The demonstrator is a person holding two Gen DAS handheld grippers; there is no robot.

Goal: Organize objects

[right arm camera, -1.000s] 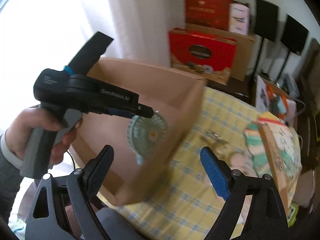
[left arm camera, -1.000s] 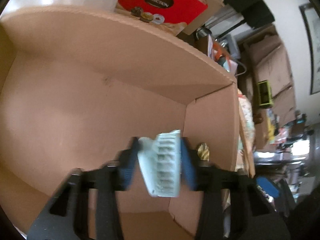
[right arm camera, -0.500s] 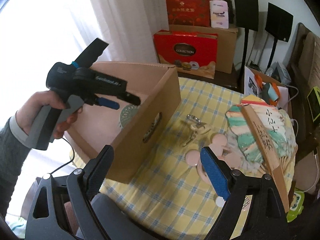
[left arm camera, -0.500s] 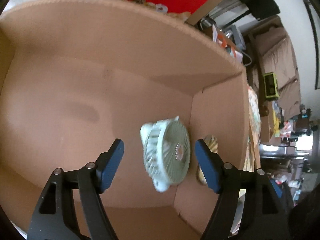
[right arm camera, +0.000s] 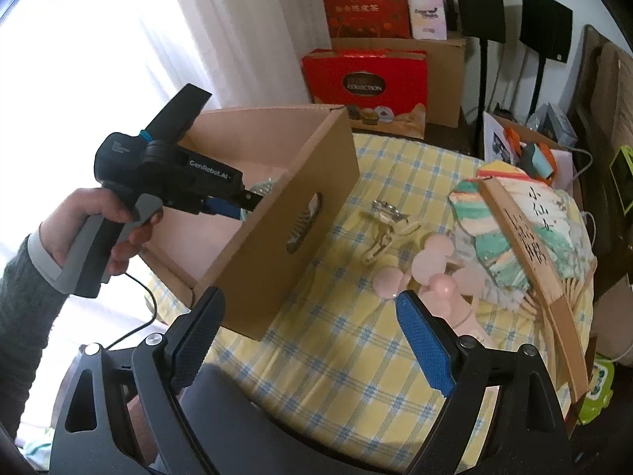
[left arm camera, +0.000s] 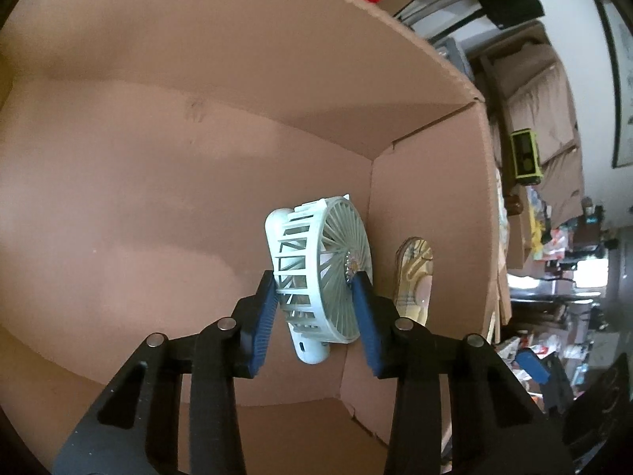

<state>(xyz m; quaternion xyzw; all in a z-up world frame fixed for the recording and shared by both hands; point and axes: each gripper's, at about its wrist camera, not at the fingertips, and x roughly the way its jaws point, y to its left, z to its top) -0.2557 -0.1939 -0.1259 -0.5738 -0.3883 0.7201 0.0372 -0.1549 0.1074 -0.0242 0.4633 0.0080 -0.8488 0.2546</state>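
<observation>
A pale green handheld fan [left arm camera: 316, 269] stands on edge inside the cardboard box [left arm camera: 158, 158], near its right wall with the handle cutout [left arm camera: 415, 277]. My left gripper [left arm camera: 314, 285] is closed around the fan's head, its blue pads [left arm camera: 269, 308] touching both sides. In the right wrist view the left gripper [right arm camera: 241, 204] reaches into the box [right arm camera: 285, 213]. My right gripper [right arm camera: 312, 340] is open and empty above the checked tablecloth [right arm camera: 348, 340]. A pink fan [right arm camera: 431, 277], hair clips [right arm camera: 383, 229] and a folding paper fan [right arm camera: 526, 233] lie on the table.
Red gift boxes [right arm camera: 368, 83] and a cardboard carton [right arm camera: 443, 75] stand behind the table. A box of clutter [right arm camera: 526, 150] sits at the far right. A green toy [right arm camera: 593, 392] lies at the table's right edge.
My left gripper opened half a second ago with the fan loose between its fingers, and has now shut on the fan again. The right gripper pulled back and up from the box.
</observation>
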